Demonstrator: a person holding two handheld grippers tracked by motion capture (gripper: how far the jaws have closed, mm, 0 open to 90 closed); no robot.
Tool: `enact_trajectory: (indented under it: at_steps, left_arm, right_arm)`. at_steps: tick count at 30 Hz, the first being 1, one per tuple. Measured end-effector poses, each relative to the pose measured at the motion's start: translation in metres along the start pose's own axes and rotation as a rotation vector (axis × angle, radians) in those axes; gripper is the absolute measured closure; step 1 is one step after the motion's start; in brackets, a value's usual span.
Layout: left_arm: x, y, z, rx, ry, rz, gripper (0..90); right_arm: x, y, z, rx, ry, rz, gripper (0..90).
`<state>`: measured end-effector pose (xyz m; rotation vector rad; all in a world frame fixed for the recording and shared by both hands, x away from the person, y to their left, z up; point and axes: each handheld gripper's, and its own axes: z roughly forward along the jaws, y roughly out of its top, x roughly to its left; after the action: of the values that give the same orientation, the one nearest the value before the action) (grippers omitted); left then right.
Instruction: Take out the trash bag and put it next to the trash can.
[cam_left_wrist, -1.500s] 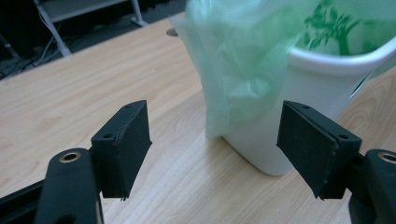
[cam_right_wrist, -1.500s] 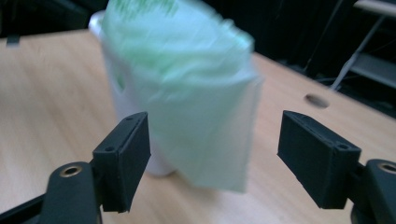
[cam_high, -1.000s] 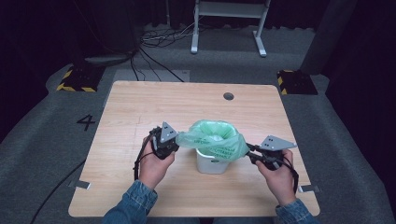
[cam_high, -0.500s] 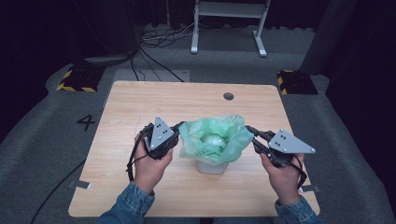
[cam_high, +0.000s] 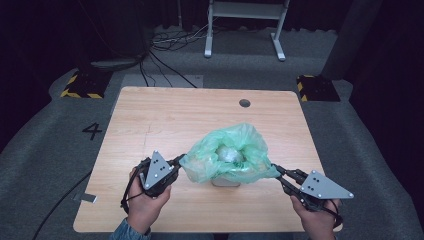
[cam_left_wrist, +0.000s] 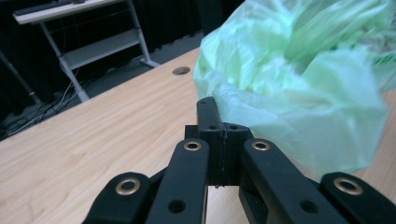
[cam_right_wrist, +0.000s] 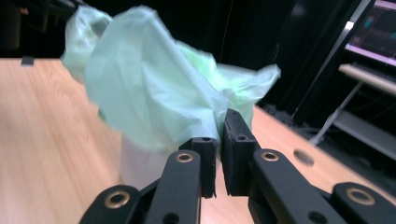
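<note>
Crinkled thin green plastic bag (cam_high: 227, 152); stretched

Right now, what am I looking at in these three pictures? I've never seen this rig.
A person stands at a wooden table, a hand-held two-jaw gripper in each hand. The high view looks down from above; the other two come from cameras riding on the grippers, looking along their black jaws. On the table stands a small white bin lined with a green bag. The left gripper pinches the bag's left edge, the right gripper its right edge, and the bag is spread between them.
</note>
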<state>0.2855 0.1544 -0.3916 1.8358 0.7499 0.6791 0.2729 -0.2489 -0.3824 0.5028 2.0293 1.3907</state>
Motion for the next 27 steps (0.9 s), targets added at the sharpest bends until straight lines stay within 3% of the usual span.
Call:
enact_trajectory:
  at_steps: [4,7,10,12,15,16,17,18,20,22,24,27]
  left_arm:
    - [0.001,-0.010,0.001,0.025,-0.014,-0.024,89.7]
    - [0.003,-0.012,0.006,0.031,-0.021,-0.047,89.6]
    - [0.008,-0.010,0.014,0.020,-0.018,-0.075,88.8]
    - [0.012,-0.008,0.022,0.005,-0.007,-0.104,75.9]
    - [0.020,-0.005,0.042,0.012,0.001,-0.117,58.0]
    - [0.021,-0.003,0.046,0.020,-0.002,-0.122,56.0]
    - [0.022,-0.001,0.050,0.028,-0.001,-0.112,60.6]
    - [0.022,0.002,0.053,0.020,-0.002,-0.113,63.4]
    - [0.019,0.015,0.055,0.003,-0.021,-0.114,79.4]
    - [0.017,0.024,0.055,-0.016,-0.025,-0.104,89.4]
    - [0.013,0.035,0.052,-0.061,-0.029,-0.077,89.6]
    - [0.004,0.046,0.037,-0.145,-0.021,-0.012,89.8]
  right_arm:
    - [-0.003,-0.017,-0.002,0.031,0.014,0.064,85.0]
    - [-0.007,-0.026,0.002,0.035,0.022,0.115,66.6]
    - [-0.015,-0.028,0.007,0.044,-0.020,0.157,42.6]
    - [-0.022,-0.030,0.014,0.077,-0.029,0.201,30.0]
    - [-0.031,-0.033,0.033,0.146,-0.017,0.177,27.4]
    - [-0.034,-0.033,0.040,0.164,-0.012,0.168,27.8]
    - [-0.036,-0.032,0.045,0.169,-0.012,0.163,30.8]
    - [-0.040,-0.030,0.051,0.170,-0.008,0.149,39.9]
    - [-0.048,-0.020,0.061,0.164,0.022,0.144,61.8]
    - [-0.053,-0.007,0.066,0.136,0.000,0.123,74.6]
    - [-0.054,0.003,0.068,0.103,-0.019,0.106,79.2]
    - [-0.047,0.024,0.063,-0.007,-0.022,0.027,84.5]
